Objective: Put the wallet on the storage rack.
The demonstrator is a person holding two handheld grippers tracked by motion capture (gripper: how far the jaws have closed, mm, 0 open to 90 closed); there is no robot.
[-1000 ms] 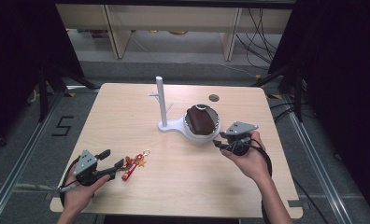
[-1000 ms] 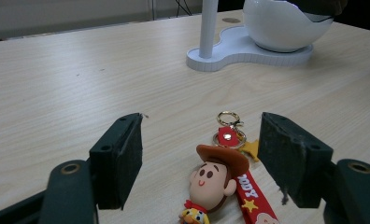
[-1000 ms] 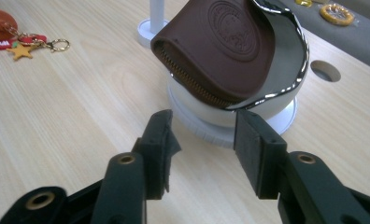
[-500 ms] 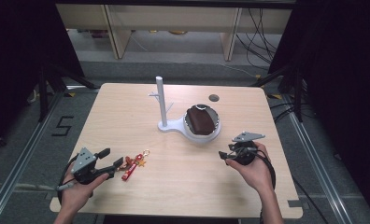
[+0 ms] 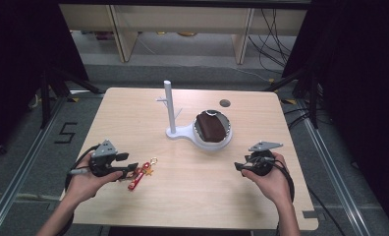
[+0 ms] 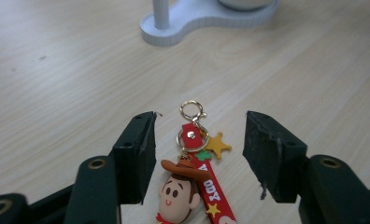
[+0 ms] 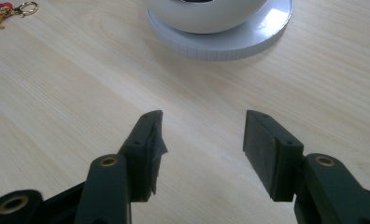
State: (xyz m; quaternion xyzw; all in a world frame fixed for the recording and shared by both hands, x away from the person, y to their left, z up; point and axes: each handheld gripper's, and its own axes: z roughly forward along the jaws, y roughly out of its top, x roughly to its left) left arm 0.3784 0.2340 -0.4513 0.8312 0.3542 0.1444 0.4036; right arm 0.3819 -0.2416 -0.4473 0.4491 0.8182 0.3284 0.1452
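Cowboy keychain on the wooden table, well short of the white stand and toward the near-left corner. High view: left gripper held just left of the keychain, right gripper well off to the stand's near right — a dark brown object in the stand's white bowl.

Left gripper view: keychain flat on the table between the wide-open jaws, untouched by either, gold ring end pointing toward the stand.

Right gripper view: jaws spread wide over bare table, gripping nothing — stand base just beyond, keychain far off at the upper left.
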